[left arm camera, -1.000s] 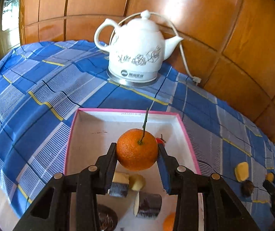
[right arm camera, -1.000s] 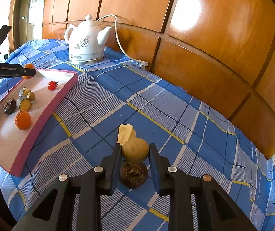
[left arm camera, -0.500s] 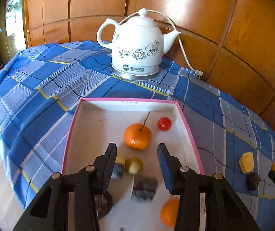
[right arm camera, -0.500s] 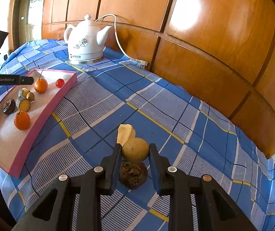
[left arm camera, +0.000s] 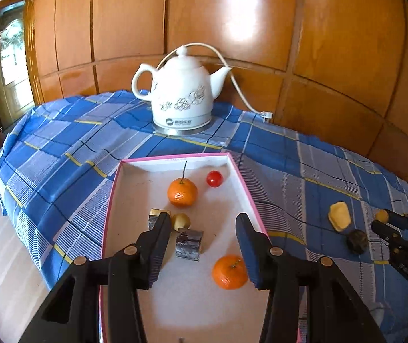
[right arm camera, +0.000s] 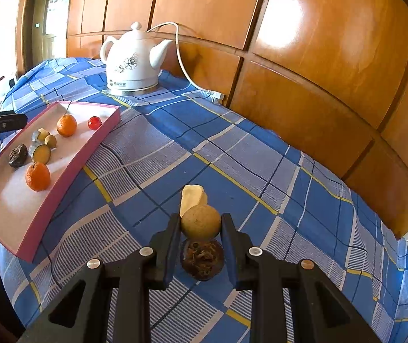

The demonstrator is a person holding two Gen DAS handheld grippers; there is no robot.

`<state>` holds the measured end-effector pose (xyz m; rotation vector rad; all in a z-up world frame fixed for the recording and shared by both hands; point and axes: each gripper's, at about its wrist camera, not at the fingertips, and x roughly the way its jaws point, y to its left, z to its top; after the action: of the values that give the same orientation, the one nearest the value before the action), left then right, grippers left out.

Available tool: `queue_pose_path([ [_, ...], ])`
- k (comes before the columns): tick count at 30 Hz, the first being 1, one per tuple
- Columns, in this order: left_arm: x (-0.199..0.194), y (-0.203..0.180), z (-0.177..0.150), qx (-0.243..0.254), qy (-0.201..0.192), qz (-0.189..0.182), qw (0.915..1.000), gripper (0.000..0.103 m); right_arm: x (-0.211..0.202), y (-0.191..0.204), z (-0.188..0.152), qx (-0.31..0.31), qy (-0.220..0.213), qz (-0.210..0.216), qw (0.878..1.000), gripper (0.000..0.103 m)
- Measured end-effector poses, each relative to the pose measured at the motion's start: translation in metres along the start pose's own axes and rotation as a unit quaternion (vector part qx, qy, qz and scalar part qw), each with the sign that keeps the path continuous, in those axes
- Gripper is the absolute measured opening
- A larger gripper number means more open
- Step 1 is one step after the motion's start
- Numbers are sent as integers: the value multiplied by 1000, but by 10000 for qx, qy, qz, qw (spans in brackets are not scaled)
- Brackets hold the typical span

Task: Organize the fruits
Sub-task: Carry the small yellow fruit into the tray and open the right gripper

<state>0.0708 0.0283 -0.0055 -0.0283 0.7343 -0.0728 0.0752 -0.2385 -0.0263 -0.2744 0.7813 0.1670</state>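
Observation:
My left gripper (left arm camera: 202,220) hovers over the pink-rimmed white tray (left arm camera: 241,177), its jaws opening with nothing between them. A stemmed tangerine (left arm camera: 182,193) rests in the tray beyond its fingertips, beside a red cherry tomato (left arm camera: 214,178). A second tangerine (left arm camera: 229,271), cut dark-skinned pieces (left arm camera: 189,244) and a small yellow fruit (left arm camera: 181,220) also lie in the tray. My right gripper (right arm camera: 201,219) is shut on a round tan fruit (right arm camera: 201,225), just above the blue checked cloth. A dark dried fruit (right arm camera: 202,258) lies under it and a pale yellow piece (right arm camera: 194,198) just beyond.
A white electric kettle (left arm camera: 182,100) stands at the back against the wood-panelled wall (left arm camera: 332,43), its cord (right arm camera: 186,68) running to a plug on the cloth. The tray sits near the table's left edge (right arm camera: 4,245). Bare cloth (right arm camera: 232,148) stretches between the tray and the right gripper.
The left gripper let go of the stemmed tangerine, which now rests in the tray, then drew back and up with its jaws widening. The right gripper kept still.

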Motion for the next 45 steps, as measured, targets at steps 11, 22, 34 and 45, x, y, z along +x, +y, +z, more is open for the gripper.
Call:
queue_pose_path([
  [11,-14,-6,-9,97,-35,-134,9999,54,3,13,1,-36,138,264,9995,28],
  [22,-18,7,-18,1,-18,-67,10000,57,2,53,19,81,157,1018,9946,28],
  [34,-18,53,-27,-486,35,177,9987,58,9,116,83,24,-15,1879,9822,28],
  [45,-14,78,-39,-715,150,302,9969,58,73,152,99,179,645,1978,9779,29],
])
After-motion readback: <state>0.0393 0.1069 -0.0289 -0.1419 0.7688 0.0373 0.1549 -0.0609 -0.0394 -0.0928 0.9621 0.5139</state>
